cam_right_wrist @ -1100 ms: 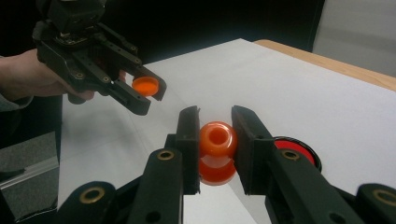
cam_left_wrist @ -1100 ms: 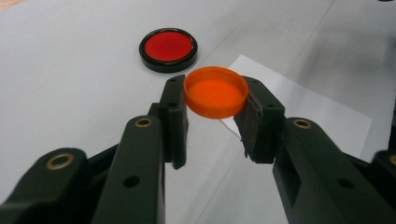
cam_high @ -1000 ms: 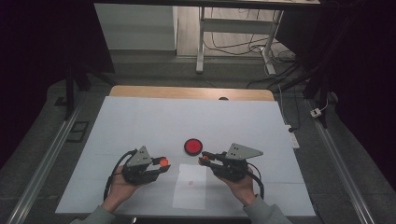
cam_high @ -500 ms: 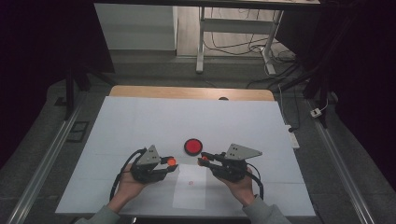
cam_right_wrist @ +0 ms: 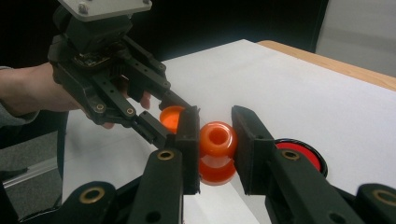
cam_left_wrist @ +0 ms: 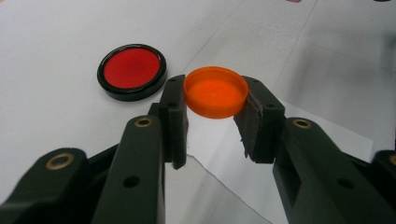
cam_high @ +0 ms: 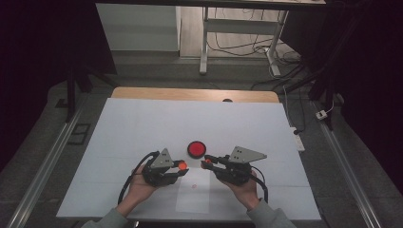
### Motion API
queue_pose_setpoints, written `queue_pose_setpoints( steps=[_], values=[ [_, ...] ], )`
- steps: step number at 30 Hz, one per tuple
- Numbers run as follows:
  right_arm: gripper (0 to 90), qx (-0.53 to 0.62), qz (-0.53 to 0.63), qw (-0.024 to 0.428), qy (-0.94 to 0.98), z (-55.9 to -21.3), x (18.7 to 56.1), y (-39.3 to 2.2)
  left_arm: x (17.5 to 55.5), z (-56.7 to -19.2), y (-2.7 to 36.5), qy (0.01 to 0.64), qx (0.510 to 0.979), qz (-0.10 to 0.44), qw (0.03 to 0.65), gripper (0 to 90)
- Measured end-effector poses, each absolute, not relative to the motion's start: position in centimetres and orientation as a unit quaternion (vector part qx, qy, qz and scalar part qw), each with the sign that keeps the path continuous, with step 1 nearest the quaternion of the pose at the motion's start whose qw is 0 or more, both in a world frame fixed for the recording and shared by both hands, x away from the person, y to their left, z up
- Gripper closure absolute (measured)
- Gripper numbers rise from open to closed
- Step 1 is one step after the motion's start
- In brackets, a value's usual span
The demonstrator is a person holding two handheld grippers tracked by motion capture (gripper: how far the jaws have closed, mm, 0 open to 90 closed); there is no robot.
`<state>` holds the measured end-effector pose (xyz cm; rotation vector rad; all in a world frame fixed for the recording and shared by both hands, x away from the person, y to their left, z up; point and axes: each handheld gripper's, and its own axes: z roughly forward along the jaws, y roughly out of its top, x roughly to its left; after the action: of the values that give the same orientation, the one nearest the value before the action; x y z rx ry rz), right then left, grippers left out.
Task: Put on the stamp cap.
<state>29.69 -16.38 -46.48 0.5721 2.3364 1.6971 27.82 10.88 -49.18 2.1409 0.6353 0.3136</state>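
Observation:
My left gripper (cam_high: 181, 166) is shut on a shallow orange cap (cam_left_wrist: 215, 92), its hollow side up, pinched between the two black pads. My right gripper (cam_high: 207, 163) is shut on a small orange spool-shaped piece (cam_right_wrist: 217, 151) with a hole in its top. The two grippers point at each other over a sheet of white paper (cam_high: 195, 192), a short gap apart. In the right gripper view the left gripper (cam_right_wrist: 180, 119) shows close ahead with the orange cap (cam_right_wrist: 171, 117). A red disc with a black rim (cam_high: 196, 148) lies on the table just beyond them.
The white table top (cam_high: 142, 123) stretches wide to the far side, where a wooden edge (cam_high: 190, 94) runs. A small red mark (cam_high: 194, 185) sits on the paper. Beyond the table are a desk frame, cables and dark floor.
My left gripper has moved right with the orange cap toward the right gripper, narrowing the gap. The right gripper has stayed where it was.

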Motion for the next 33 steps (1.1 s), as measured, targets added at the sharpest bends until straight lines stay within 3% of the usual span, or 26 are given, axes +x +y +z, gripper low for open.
queue_pose_setpoints(
  steps=[33],
  values=[
    [71.9, 0.191, 0.581, 0.092, 0.786, -46.3, 29.6, -16.2, 28.7, -49.5, 6.8, 0.225, 0.870, 0.112, 0.425, 64.6]
  ],
)
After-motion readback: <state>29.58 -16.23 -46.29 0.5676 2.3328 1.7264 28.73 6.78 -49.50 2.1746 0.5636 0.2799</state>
